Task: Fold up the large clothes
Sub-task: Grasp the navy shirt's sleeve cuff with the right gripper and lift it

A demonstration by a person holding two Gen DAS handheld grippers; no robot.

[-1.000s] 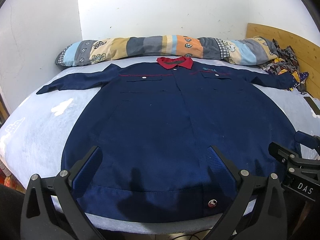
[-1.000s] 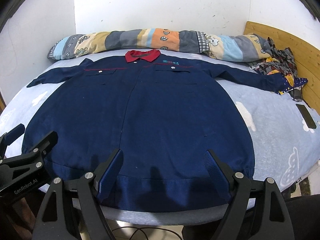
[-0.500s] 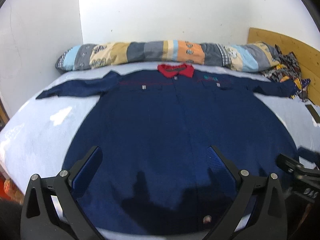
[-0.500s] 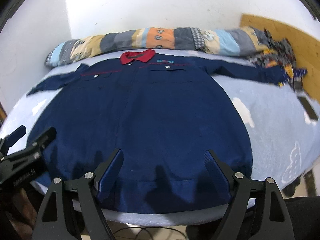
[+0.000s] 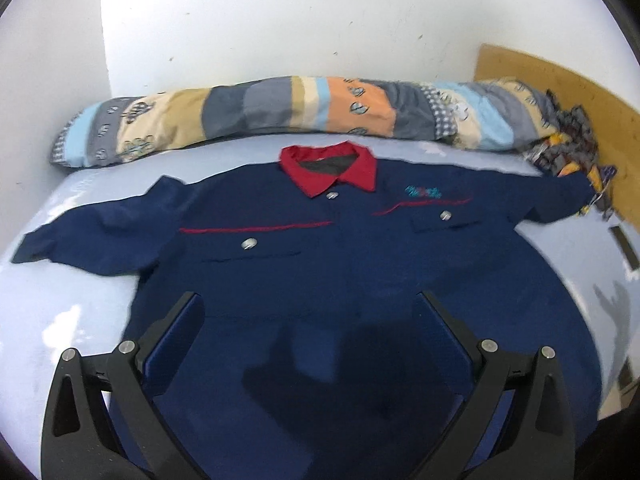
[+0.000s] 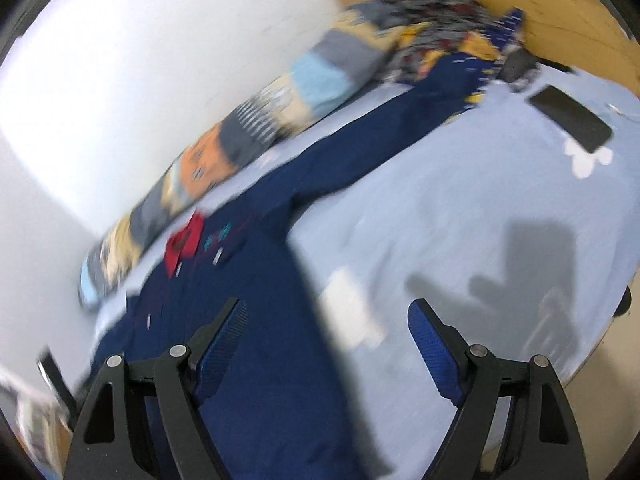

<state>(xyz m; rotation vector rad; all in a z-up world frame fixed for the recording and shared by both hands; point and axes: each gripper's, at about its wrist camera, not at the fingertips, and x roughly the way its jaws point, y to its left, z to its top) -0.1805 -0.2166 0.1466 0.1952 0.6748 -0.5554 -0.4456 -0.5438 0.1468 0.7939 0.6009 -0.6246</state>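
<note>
A large navy work shirt (image 5: 340, 280) with a red collar (image 5: 328, 170) lies flat, front up, on a light blue bed, both sleeves spread out. My left gripper (image 5: 310, 308) is open and empty above the shirt's middle. My right gripper (image 6: 326, 320) is open and empty, tilted, above the shirt's right side edge (image 6: 304, 280) below its right sleeve (image 6: 384, 140). The right wrist view is blurred.
A long patchwork pillow (image 5: 304, 114) lies along the wall at the bed's head. A crumpled patterned cloth (image 6: 444, 28) sits by the wooden headboard (image 5: 560, 92). A black phone (image 6: 570, 118) lies on the sheet (image 6: 460, 208) at the right.
Both grippers have moved forward over the shirt from the hem. The right one has swung to the right and rolled, now facing the right sleeve and the phone.
</note>
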